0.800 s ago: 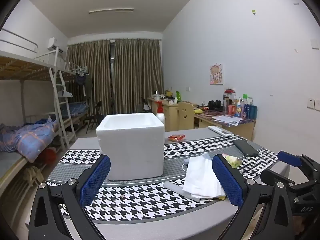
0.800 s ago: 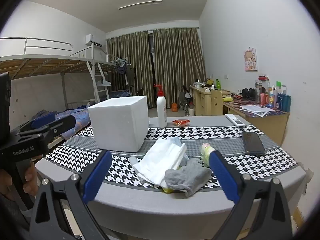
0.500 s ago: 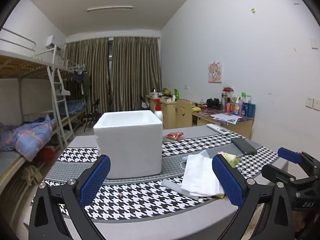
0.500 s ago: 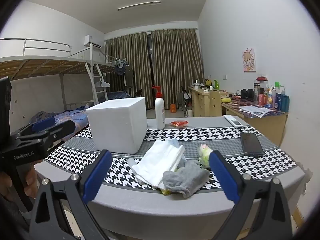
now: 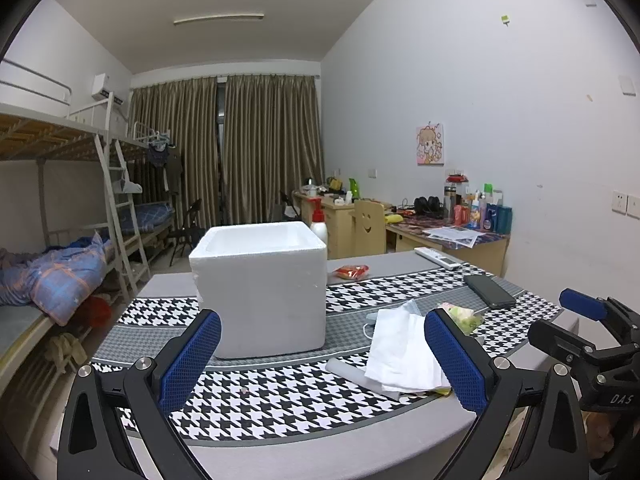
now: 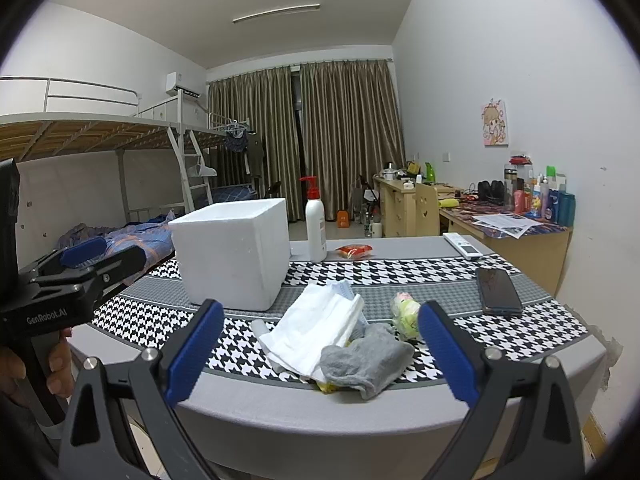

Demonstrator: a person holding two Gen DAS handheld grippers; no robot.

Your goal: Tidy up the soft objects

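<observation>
**Soft items heaped on table, both grippers wide and empty**

Dormitory room with bunk beds along one wall and drawn brown curtains at the far end; a table (image 5: 280,452) with a black-and-white houndstooth cloth fills the foreground.

Left wrist view: the left gripper (image 5: 322,356) sits above the near table edge, jaws spread wide, nothing between the pads; a white foam box (image 5: 260,288), open at the top, stands on the cloth ahead of the left finger; a folded white cloth (image 5: 400,352) lies to the right of the box, on top of a heap near the table edge; a pale green-and-pink soft bundle (image 5: 460,314) lies just behind the right finger; a dark phone (image 5: 489,290) lies further back, with a white remote (image 5: 437,257) beyond it; a red snack packet (image 5: 352,271) lies behind the box; the right gripper (image 5: 588,344) appears at the right border.

Right wrist view: the right gripper (image 6: 316,344) is held before the table edge, jaws spread wide and empty; the heap lies between the fingers in the picture, apart from both pads; the white cloth (image 6: 316,328) rests uppermost, a grey sock (image 6: 366,360) touches its near right side at the table edge, and the soft bundle (image 6: 406,312) lies just right of them; the foam box (image 6: 234,254) stands left of the heap; a white pump bottle (image 6: 315,226) with a red head stands upright behind the box; the phone (image 6: 498,290) lies to the right; the left gripper (image 6: 80,260) appears at the left border, held by a hand (image 6: 36,368).
</observation>
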